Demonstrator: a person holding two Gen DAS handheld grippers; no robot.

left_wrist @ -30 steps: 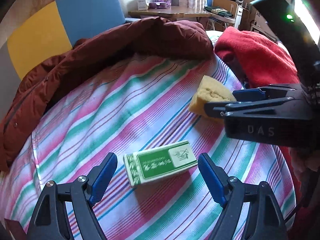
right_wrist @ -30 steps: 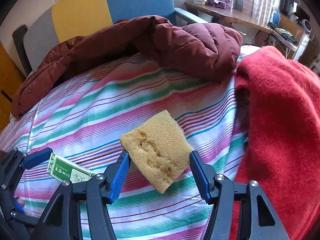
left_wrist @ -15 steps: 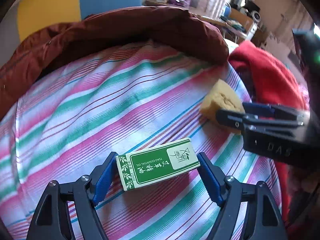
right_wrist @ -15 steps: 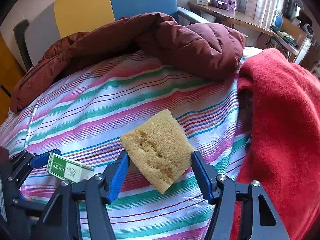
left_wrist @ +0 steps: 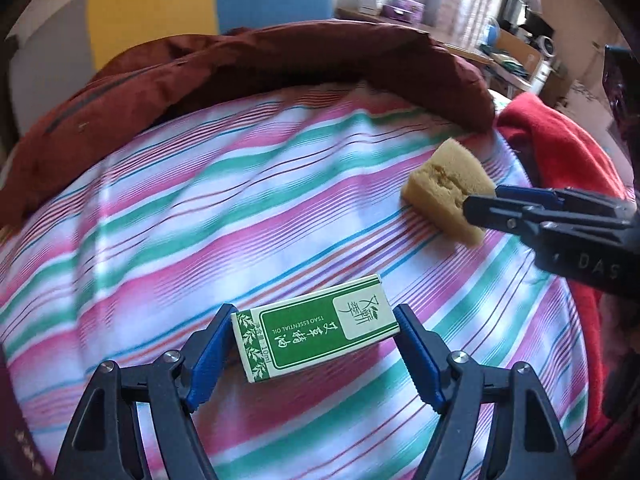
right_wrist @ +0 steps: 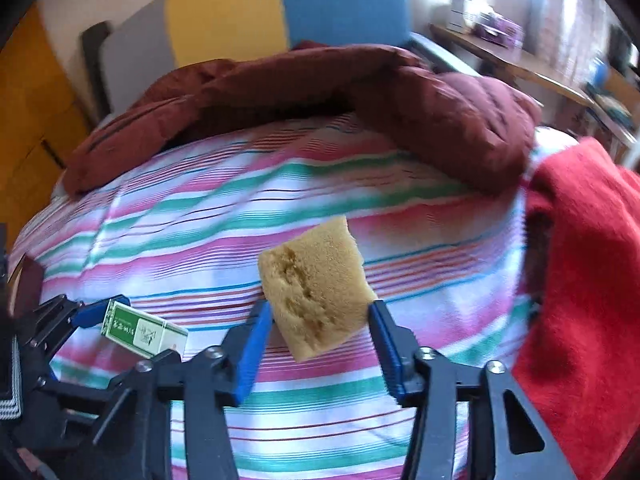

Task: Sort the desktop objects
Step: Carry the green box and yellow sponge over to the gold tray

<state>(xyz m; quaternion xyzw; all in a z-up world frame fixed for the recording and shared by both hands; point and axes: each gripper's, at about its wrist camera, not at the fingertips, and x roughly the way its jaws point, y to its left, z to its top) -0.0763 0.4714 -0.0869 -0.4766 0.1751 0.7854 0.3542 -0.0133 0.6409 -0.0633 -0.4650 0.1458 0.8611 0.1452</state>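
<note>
green and white, the box (left_wrist: 316, 336) lies flat on the striped sheet (left_wrist: 240, 208) in my left wrist view, long side across, right between the fingers of my left gripper (left_wrist: 316, 354). the jaws stand wide. the left blue pad sits at the box's left end and the right pad at its right end, both very close, and i cannot tell whether either one presses on it. further off to the right, my right gripper (left_wrist: 480, 206) reaches in from the side with the sponge (left_wrist: 444, 188) at its tip, beside the red blanket (left_wrist: 560, 152). a dark red jacket (left_wrist: 260, 64) lies across the far edge of the sheet.

in my right wrist view, the sponge (right_wrist: 316, 284) is tilted, one corner pointing down, with its lower half between the two blue pads of my right gripper (right_wrist: 320, 322). both pads meet its sides, so i have it clamped. low at the left, the box (right_wrist: 140, 330) shows between the left gripper's fingers (right_wrist: 100, 312). the picture is blurred.
</note>
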